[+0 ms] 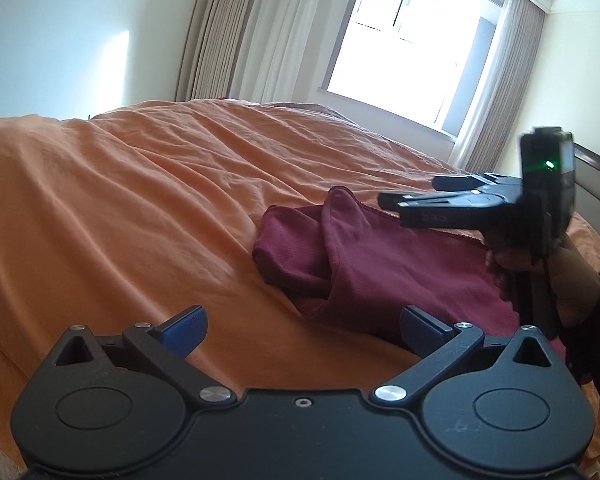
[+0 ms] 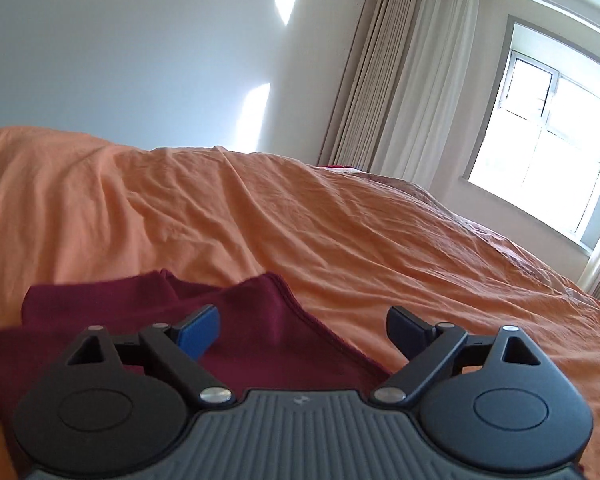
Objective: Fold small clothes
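A dark red garment [image 1: 364, 264] lies rumpled on the orange bedspread [image 1: 140, 200], with one fold standing up near its far edge. My left gripper [image 1: 302, 330] is open and empty, just in front of the garment's near edge. My right gripper [image 1: 396, 204] hovers above the garment's far right side, held by a hand; its fingers look apart. In the right wrist view the right gripper [image 2: 304, 332] is open and empty above the garment [image 2: 260, 320], with the hem running between its fingers.
The orange bedspread [image 2: 340, 220] is wrinkled and spreads far to the left and back. A white wall, beige curtains [image 1: 236, 32] and a bright window [image 1: 412, 48] stand behind the bed. A dark bed frame edge [image 1: 596, 164] shows at far right.
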Motion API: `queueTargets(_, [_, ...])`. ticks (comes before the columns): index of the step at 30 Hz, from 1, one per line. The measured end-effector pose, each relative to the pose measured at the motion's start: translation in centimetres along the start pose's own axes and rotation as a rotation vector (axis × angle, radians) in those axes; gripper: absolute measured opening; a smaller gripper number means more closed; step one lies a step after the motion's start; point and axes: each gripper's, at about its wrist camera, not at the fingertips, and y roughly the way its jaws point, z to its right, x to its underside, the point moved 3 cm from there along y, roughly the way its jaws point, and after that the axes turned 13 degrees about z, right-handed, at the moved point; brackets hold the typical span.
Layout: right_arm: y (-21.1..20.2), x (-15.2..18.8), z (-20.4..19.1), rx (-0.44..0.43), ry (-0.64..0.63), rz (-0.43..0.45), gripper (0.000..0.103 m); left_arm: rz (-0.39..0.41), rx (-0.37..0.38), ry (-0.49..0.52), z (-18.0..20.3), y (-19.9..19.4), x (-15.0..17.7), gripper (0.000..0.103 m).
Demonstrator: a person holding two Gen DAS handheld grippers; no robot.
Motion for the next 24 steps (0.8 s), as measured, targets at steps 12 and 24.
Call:
queueTargets(12, [-21.0, 11.6, 10.3, 0.409, 0.398, -0.074, 0.099, -0.021, 0.009, 0.007, 2.1, 1.6, 1.6, 0.102])
queueTargets(24, [-23.9, 13.6, 9.9, 0.444, 0.587, 0.017, 0.004, -0.082, -0.055, -0.014, 3.6, 2.2, 2.0, 0.102])
